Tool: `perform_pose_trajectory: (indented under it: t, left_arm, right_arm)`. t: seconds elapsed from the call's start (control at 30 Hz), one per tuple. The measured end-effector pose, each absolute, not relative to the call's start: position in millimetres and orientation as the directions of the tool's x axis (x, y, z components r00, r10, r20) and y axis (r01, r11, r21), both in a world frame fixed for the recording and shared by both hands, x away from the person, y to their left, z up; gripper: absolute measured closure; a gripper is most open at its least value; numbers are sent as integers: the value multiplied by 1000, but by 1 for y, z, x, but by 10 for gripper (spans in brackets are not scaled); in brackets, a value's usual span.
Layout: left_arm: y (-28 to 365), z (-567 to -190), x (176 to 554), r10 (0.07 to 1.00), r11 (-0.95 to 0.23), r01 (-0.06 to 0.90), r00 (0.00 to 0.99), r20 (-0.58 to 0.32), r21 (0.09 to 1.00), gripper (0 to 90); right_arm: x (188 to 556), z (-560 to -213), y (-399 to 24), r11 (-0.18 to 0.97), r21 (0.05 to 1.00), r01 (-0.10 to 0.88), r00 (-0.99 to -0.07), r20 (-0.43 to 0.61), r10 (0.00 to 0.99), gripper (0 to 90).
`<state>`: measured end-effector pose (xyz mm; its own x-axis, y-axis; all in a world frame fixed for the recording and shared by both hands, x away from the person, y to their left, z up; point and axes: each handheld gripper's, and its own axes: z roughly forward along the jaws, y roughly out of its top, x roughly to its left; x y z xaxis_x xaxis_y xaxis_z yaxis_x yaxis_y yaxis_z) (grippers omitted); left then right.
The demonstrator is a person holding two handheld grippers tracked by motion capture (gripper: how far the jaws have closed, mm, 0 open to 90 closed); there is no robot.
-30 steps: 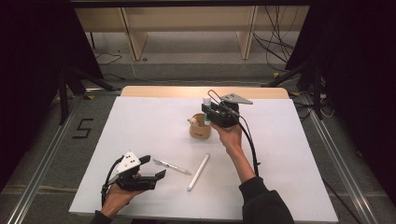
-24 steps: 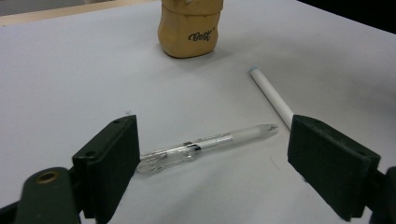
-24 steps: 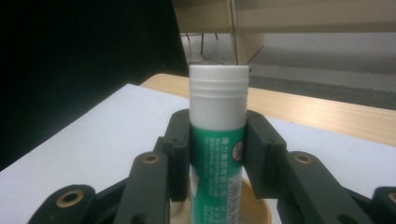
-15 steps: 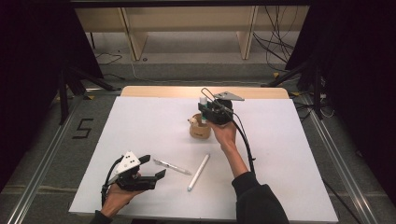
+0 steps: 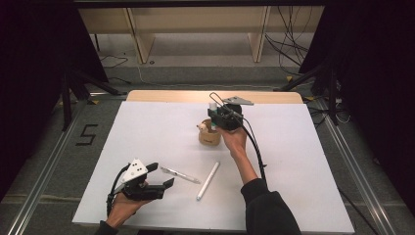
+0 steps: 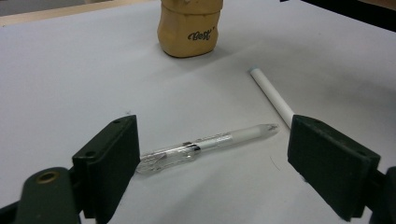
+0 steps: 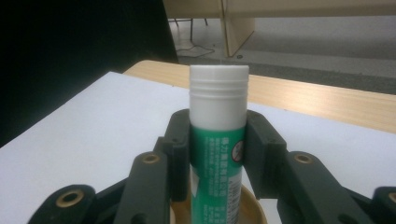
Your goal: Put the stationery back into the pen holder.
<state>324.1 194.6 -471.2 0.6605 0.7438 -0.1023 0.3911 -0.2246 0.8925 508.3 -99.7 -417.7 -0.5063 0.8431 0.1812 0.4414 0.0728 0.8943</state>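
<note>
My right gripper [image 5: 217, 115] is shut on an upright green-and-white glue stick [image 7: 218, 121], its white cap [image 5: 213, 105] sticking up above the jaws. The stick's lower end stands at the mouth of a tan cup [image 5: 209, 135], whose rim [image 7: 253, 211] shows just under the jaws. My left gripper [image 5: 162, 175] rests low at the table's front left, open. Its jaws stand wide on either side of a clear pen [image 6: 210, 142] that lies flat on the white table [image 5: 147, 127]. A white marker [image 5: 208, 180] lies just right of the pen [image 5: 180, 174].
In the left gripper view, the tan cup [image 6: 189, 28] stands beyond the pen and the white marker [image 6: 273, 95] lies to the right. The table's wooden back edge [image 5: 176, 95] runs behind the cup. Dark stands and cables flank the table.
My right hand has shifted slightly left and lower with the glue stick, settling over the cup. The left gripper, pen and marker have not moved.
</note>
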Motion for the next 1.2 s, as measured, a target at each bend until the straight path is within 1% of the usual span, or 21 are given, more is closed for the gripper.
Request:
perform_pose_trajectory:
  t: [0.3, 0.97, 1.03, 1.1, 1.2]
  left_arm:
    - [194, -471, 324, 745, -224, 390, 659, -102, 893, 164]
    - [195, -472, 325, 746, -234, 391, 659, -93, 890, 164]
    - [195, -472, 325, 746, -235, 391, 659, -92, 890, 163]
    - [195, -472, 325, 748, -229, 393, 656, -98, 890, 163]
    - [195, -472, 325, 749, -231, 396, 655, -97, 889, 163]
  right_arm:
    - [508, -421, -96, 64, 890, 452, -505, 196, 841, 656]
    - [508, -430, -89, 93, 880, 467, -502, 177, 847, 646]
    - [508, -430, -90, 85, 878, 471, -500, 187, 846, 607]
    - [508, -428, -92, 56, 876, 479, -503, 222, 835, 516]
    - [506, -423, -95, 25, 880, 475, -502, 247, 829, 476]
